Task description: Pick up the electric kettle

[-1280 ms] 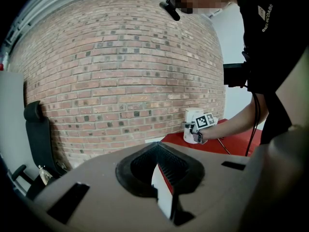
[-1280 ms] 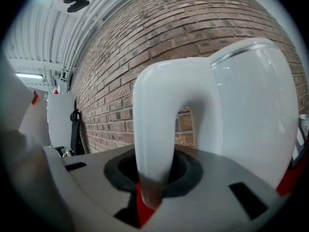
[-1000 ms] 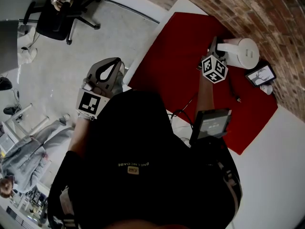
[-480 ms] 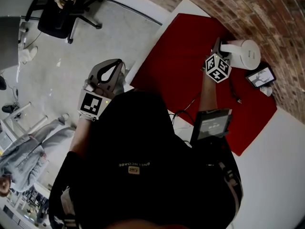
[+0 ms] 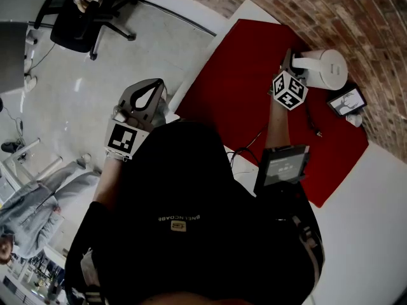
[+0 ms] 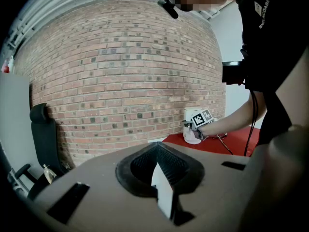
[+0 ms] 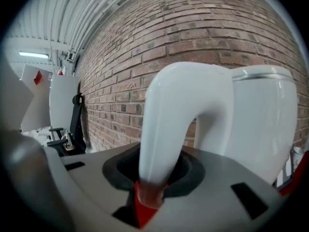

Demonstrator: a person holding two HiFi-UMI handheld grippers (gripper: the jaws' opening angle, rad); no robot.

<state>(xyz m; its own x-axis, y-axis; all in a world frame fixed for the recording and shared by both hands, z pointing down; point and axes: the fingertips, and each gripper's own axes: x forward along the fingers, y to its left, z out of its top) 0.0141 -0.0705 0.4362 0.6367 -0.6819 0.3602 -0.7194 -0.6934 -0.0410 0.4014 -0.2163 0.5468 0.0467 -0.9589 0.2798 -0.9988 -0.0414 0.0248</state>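
task progress. the electric kettle [image 5: 329, 68] stands upright at the far edge of the red cloth [image 5: 241, 75], close to the brick wall [image 5: 356, 11], and its base looks to be resting on the cloth, so the lift itself is not yet done. the approach, by contrast, appears complete. your right gripper [image 5: 289, 60] is at the kettle's handle [image 7: 176, 105], on the side facing you. in the right gripper view the white handle drops straight into the gap between the jaws and fills it. the jaws look closed on its lower part, with the red cloth showing just beneath. what remains, on this reading, is to confirm the hold and raise the kettle clear of the cloth. a dark cable [image 5: 310, 118] lies on the cloth just beside the kettle, and it may need watching as the kettle rises.

pose. your right arm is stretched forward across the cloth, and its gripper points a little below level towards the kettle body [image 7: 263, 120]. your left gripper [image 5: 154, 83] is held close to your body, well apart from the kettle and out over the grey floor [image 5: 95, 88] beside the table [image 5: 375, 234]. its jaws meet at the tips with nothing between them. in the left gripper view it looks across at the kettle and at your right forearm, and it takes no part in the grasp.
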